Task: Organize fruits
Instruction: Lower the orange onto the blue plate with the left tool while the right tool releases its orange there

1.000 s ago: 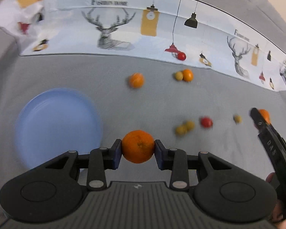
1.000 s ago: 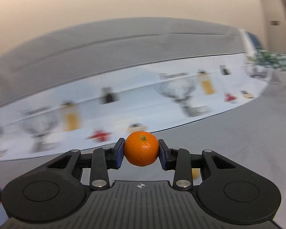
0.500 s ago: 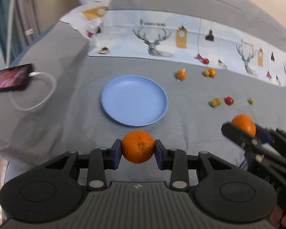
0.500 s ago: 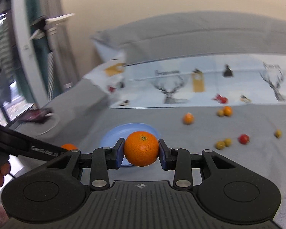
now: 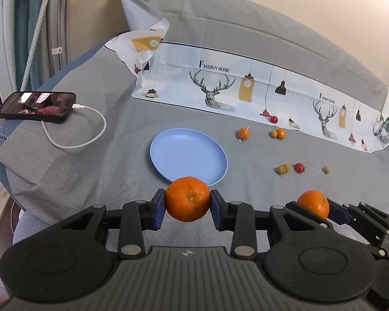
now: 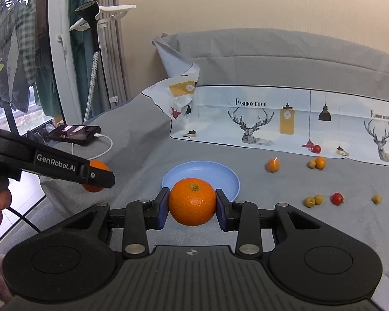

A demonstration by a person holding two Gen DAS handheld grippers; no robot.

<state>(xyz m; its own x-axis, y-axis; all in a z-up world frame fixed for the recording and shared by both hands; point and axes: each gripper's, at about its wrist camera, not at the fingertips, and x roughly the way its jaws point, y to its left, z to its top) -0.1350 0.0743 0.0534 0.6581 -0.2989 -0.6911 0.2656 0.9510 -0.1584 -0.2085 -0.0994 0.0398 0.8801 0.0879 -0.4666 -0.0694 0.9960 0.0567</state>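
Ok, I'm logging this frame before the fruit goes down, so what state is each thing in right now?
Left gripper: shut on an orange, held off the cloth.
Right gripper: shut on another orange, also lifted.
Blue plate: upright, nothing in it.
Phone: screen lit, white cable plugged in.
Small orange fruits: loose on the grey cloth.
Cherry tomatoes: loose, outside the plate.
Yellow-green fruits: loose, outside the plate.
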